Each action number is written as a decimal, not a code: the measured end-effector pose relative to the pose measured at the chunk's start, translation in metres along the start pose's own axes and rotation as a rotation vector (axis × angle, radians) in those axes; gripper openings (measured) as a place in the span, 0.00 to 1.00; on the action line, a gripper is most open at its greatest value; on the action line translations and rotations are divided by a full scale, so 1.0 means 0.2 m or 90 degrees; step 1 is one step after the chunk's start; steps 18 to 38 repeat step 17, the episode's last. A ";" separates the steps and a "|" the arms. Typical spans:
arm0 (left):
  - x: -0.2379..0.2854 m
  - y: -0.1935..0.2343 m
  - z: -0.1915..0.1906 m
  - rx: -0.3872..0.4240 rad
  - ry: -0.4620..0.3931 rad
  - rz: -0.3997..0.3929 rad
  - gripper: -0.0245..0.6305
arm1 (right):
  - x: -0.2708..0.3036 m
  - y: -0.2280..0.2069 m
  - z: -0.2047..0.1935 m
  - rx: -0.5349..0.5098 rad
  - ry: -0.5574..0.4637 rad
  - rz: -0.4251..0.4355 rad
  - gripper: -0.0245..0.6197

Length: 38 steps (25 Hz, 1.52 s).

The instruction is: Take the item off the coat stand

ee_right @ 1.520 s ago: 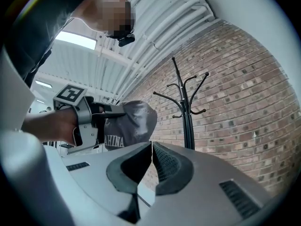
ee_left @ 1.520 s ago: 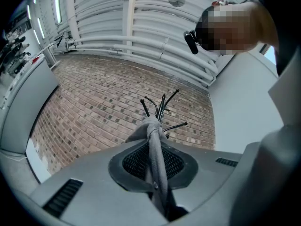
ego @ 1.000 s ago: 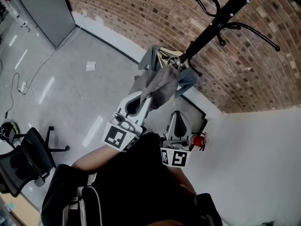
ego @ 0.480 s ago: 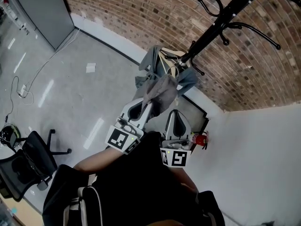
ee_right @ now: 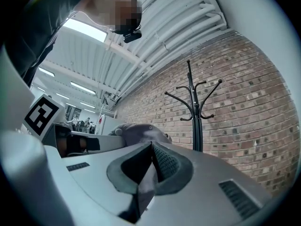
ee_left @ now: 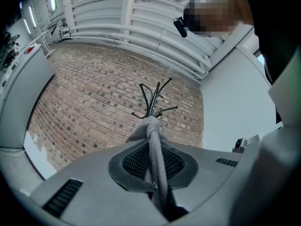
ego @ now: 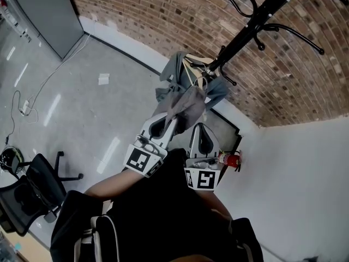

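1. The grey garment [ego: 185, 103] is soft, matt cloth.
2. The coat stand [ego: 248, 25] is smooth black metal, faintly glossy.
3. The wall [ego: 163, 15] is rough brick.
4. The floor [ego: 71, 97] is smooth and glossy.

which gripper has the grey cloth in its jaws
The left gripper: its jaws pinch the grey cloth, while the right gripper is shut on nothing.

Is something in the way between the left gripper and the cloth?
Nothing visible is in the way. The left gripper is shut on the grey cloth, which runs straight between its jaws. The right gripper is shut and empty beside it.
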<state>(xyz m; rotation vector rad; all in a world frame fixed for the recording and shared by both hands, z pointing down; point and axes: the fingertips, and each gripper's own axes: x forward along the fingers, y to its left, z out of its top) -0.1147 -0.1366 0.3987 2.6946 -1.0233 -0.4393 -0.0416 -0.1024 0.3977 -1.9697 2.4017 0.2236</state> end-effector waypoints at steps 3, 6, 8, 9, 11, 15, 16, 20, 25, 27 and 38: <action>0.01 0.01 0.01 0.003 -0.005 0.009 0.10 | 0.03 0.01 -0.01 0.004 0.002 0.006 0.07; 0.01 0.02 0.01 0.007 -0.004 0.009 0.10 | 0.07 0.04 0.00 0.003 -0.003 0.020 0.07; 0.01 0.02 0.00 0.009 -0.003 0.010 0.10 | 0.08 0.06 0.01 0.001 -0.005 0.030 0.07; 0.00 0.02 0.00 0.008 -0.003 0.011 0.10 | 0.08 0.07 0.01 0.000 -0.006 0.034 0.07; 0.01 0.03 0.00 0.004 -0.001 0.015 0.10 | 0.10 0.08 0.02 -0.002 -0.008 0.042 0.07; 0.02 0.05 0.01 0.000 -0.005 0.019 0.10 | 0.11 0.10 0.03 -0.006 -0.010 0.053 0.07; 0.01 0.05 0.01 0.001 -0.005 0.019 0.10 | 0.11 0.11 0.03 -0.006 -0.010 0.056 0.07; 0.00 0.06 0.00 0.002 -0.003 0.018 0.10 | 0.11 0.12 0.03 -0.006 -0.010 0.060 0.07; 0.00 0.06 0.00 0.002 -0.003 0.018 0.10 | 0.11 0.12 0.03 -0.006 -0.010 0.060 0.07; 0.00 0.06 0.00 0.002 -0.003 0.018 0.10 | 0.11 0.12 0.03 -0.006 -0.010 0.060 0.07; 0.00 0.06 0.00 0.002 -0.003 0.018 0.10 | 0.11 0.12 0.03 -0.006 -0.010 0.060 0.07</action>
